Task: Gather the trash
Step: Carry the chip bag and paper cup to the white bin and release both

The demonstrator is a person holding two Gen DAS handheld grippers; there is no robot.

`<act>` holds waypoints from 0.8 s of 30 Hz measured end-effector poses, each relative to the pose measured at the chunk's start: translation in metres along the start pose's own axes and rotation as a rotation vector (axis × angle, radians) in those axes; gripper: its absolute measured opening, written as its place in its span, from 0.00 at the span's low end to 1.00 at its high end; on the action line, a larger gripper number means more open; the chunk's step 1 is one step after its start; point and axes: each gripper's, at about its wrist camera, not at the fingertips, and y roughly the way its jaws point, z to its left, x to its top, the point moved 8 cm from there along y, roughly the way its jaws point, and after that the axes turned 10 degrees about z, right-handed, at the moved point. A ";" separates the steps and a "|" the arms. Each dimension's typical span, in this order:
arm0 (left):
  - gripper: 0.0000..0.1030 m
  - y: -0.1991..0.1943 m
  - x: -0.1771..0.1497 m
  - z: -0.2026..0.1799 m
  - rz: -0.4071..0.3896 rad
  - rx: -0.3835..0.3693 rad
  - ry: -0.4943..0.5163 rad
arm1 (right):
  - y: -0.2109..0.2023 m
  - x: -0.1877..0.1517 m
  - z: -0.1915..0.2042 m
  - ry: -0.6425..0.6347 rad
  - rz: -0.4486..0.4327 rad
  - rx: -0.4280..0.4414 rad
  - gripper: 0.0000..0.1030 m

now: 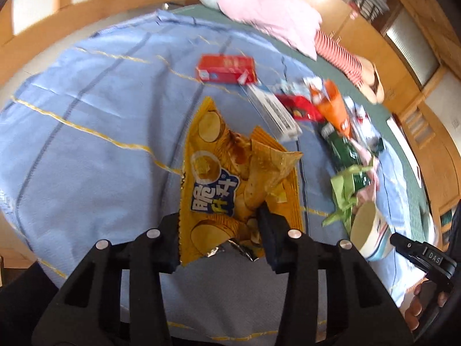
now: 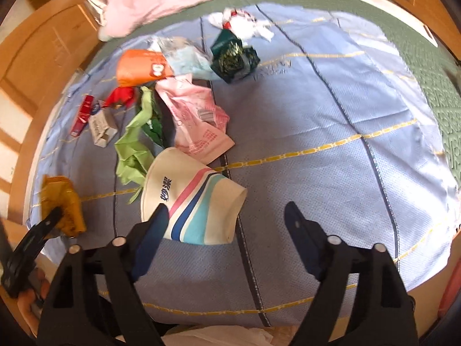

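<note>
My left gripper point(image 1: 219, 230) is open, its fingers on either side of the lower end of a yellow chip bag point(image 1: 230, 173) lying on the blue cloth point(image 1: 86, 144). In the right wrist view the same bag point(image 2: 62, 204) shows at far left with the left gripper on it. My right gripper point(image 2: 227, 219) is open over the cloth; its left finger point(image 2: 152, 230) overlaps a white paper cup point(image 2: 193, 201) with pink, blue and teal stripes lying on its side. The cup also shows in the left wrist view point(image 1: 370, 230).
Scattered trash lies on the cloth: red box point(image 1: 226, 69), white carton point(image 1: 273, 109), orange packet point(image 2: 142, 66), green wrapper point(image 2: 132, 144), pink bag point(image 2: 198, 121), dark green bag point(image 2: 233, 54), crumpled white paper point(image 2: 242, 23). A pink pillow point(image 2: 152, 0) lies behind. Wooden bed frame surrounds.
</note>
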 end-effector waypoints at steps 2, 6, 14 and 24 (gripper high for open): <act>0.43 -0.004 0.002 0.001 -0.021 0.003 -0.002 | 0.008 0.003 0.007 0.052 0.035 0.050 0.91; 0.44 -0.005 0.002 -0.004 -0.022 -0.003 0.019 | 0.026 0.007 0.024 0.118 0.096 0.080 0.97; 0.44 -0.016 -0.001 -0.011 -0.051 -0.049 0.065 | 0.053 0.006 0.038 0.100 0.139 -0.054 0.80; 0.44 -0.080 -0.035 -0.049 -0.095 -0.265 0.131 | -0.099 -0.028 0.047 -0.146 -0.257 -0.047 0.80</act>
